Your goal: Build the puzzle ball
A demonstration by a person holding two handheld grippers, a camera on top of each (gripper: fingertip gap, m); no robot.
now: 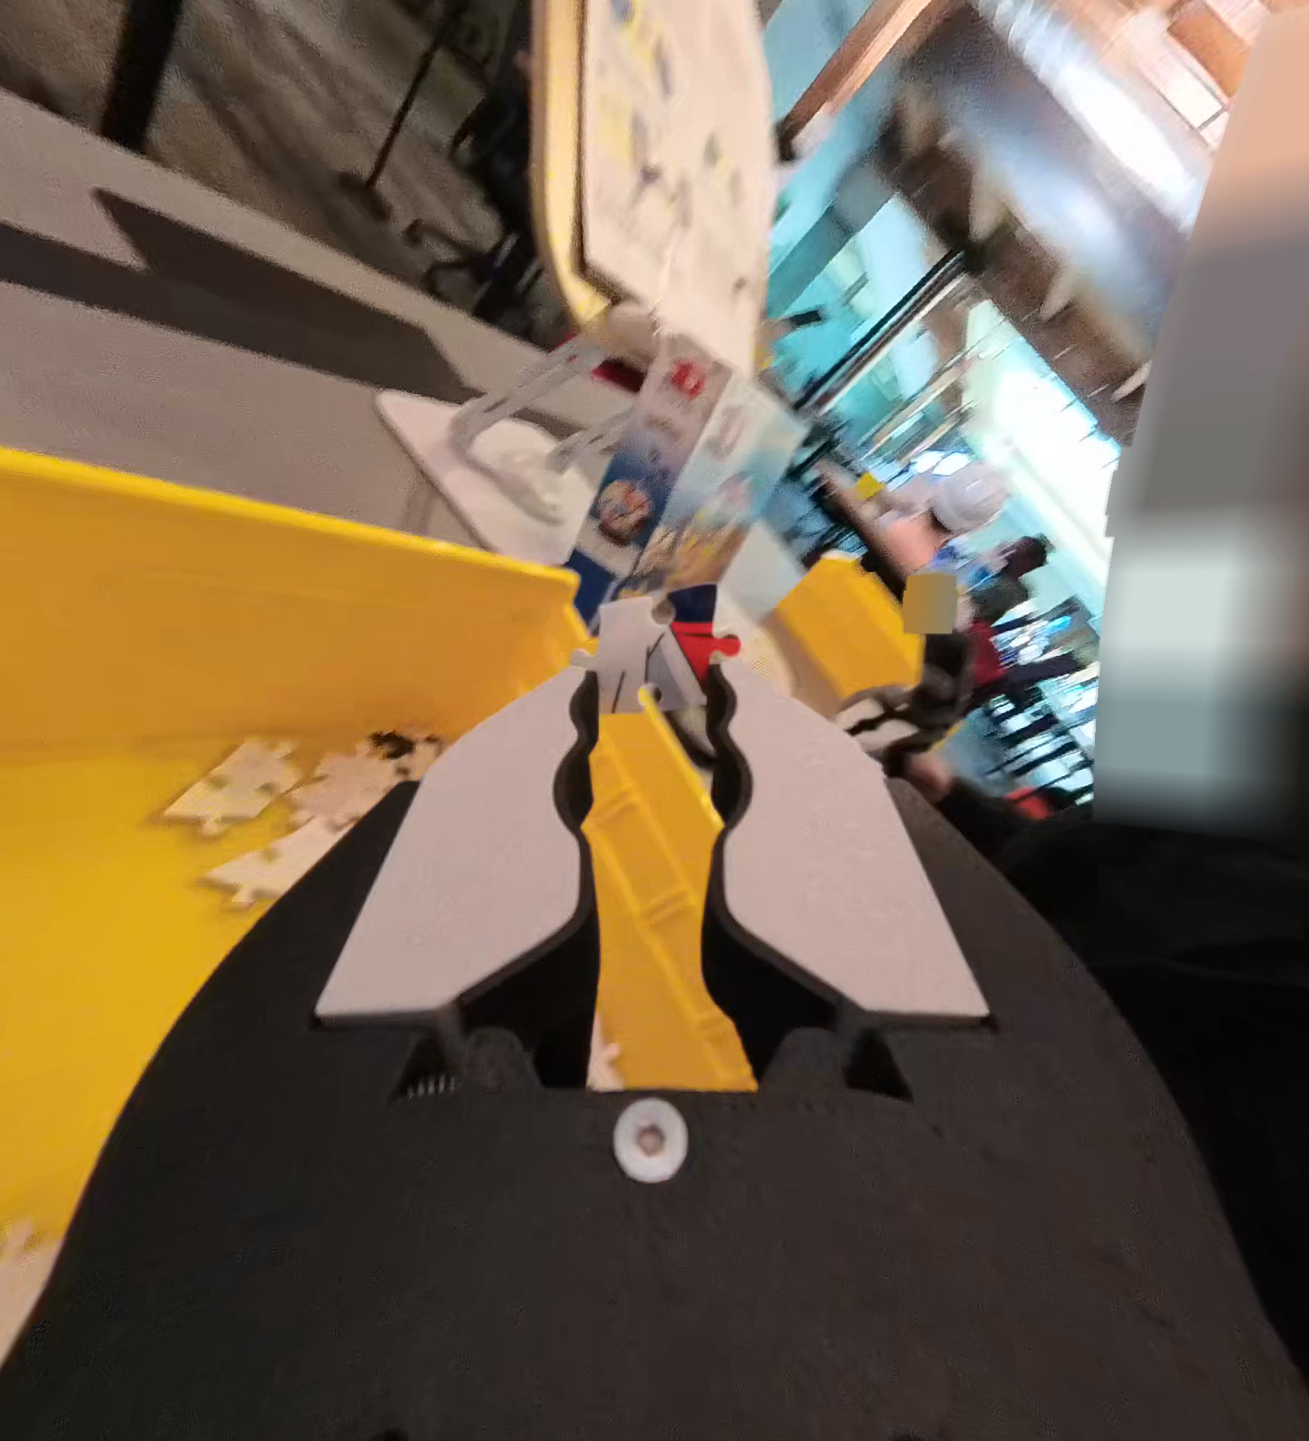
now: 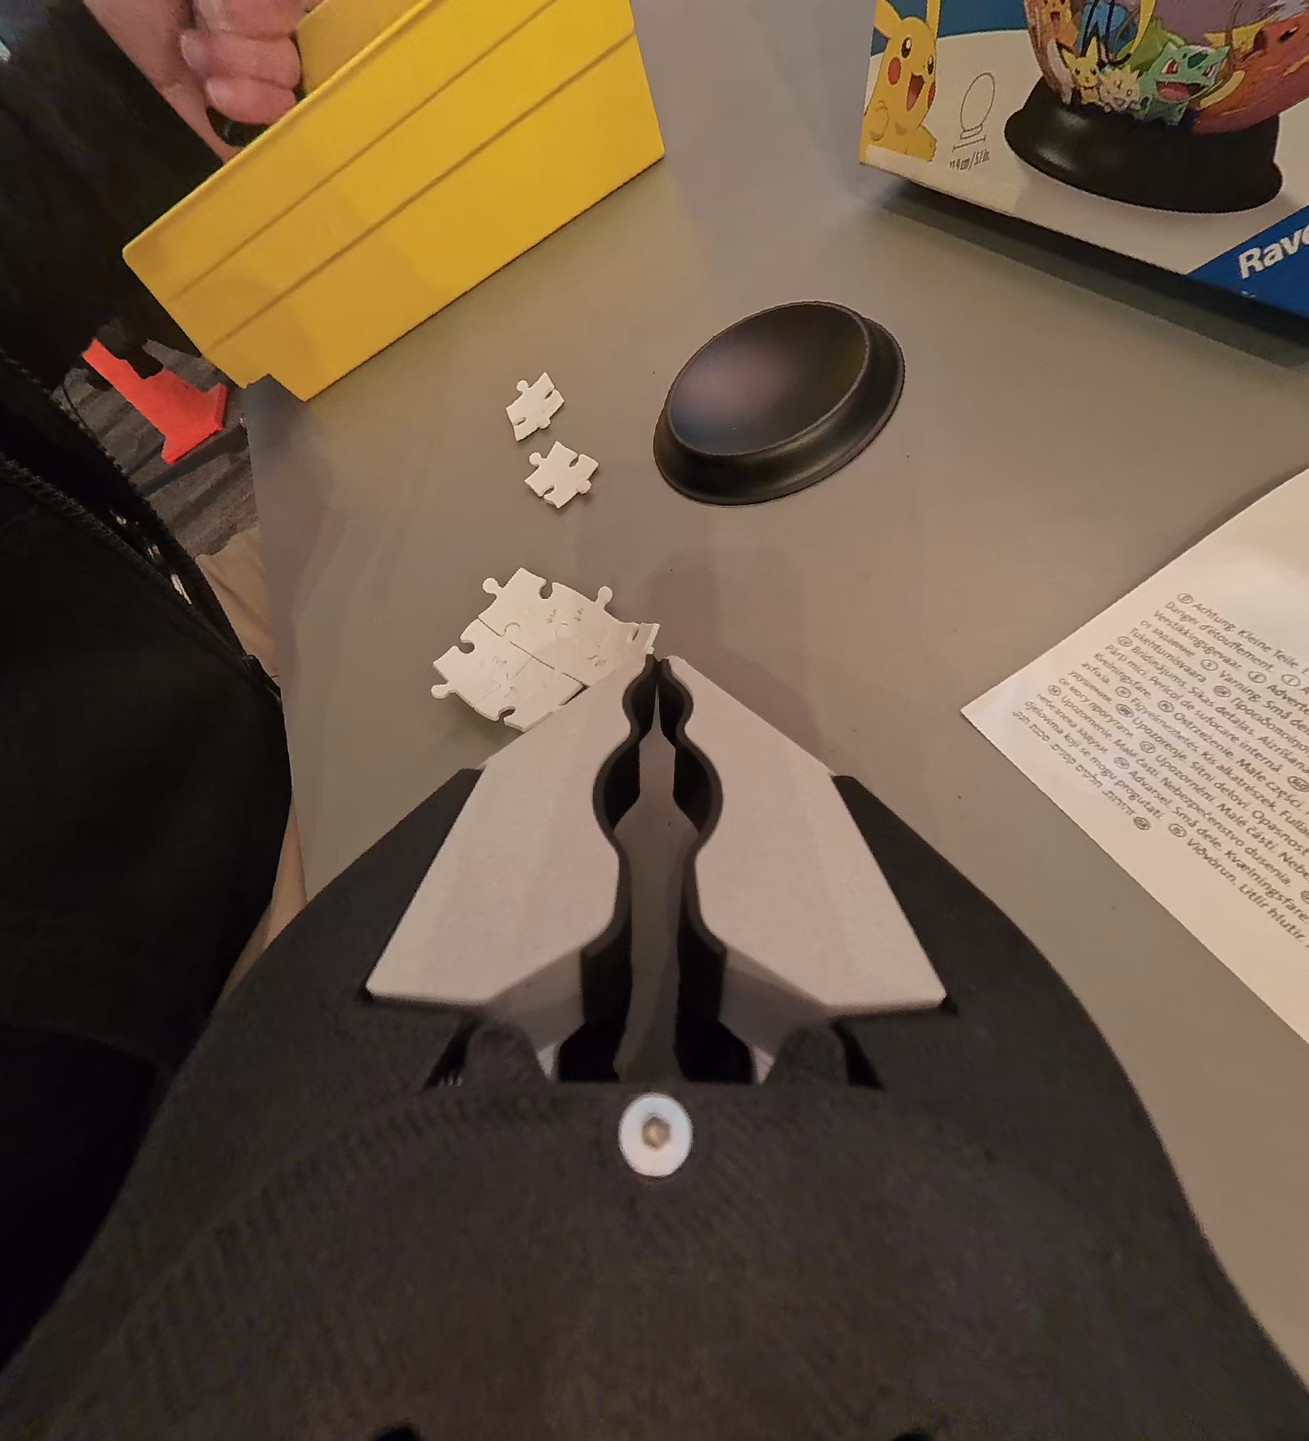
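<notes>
Fingertips of the left gripper (image 1: 651,682) pinch a puzzle piece (image 1: 640,663) above the yellow bin (image 1: 246,593), where loose pieces (image 1: 277,795) lie. Right gripper (image 2: 658,663) is closed on nothing, tips beside a joined white cluster (image 2: 534,655) on the table (image 2: 792,624). Farther off: two pieces (image 2: 546,440), black stand (image 2: 780,405), box (image 2: 1143,117).

Glossy yellow plastic bin (image 2: 433,195)

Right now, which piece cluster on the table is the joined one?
Start at the round black plastic stand on the grey table. Toward the camera lies a white cluster of interlocked puzzle pieces, beside the right tongs. The two loose white pieces lie separate.
</notes>
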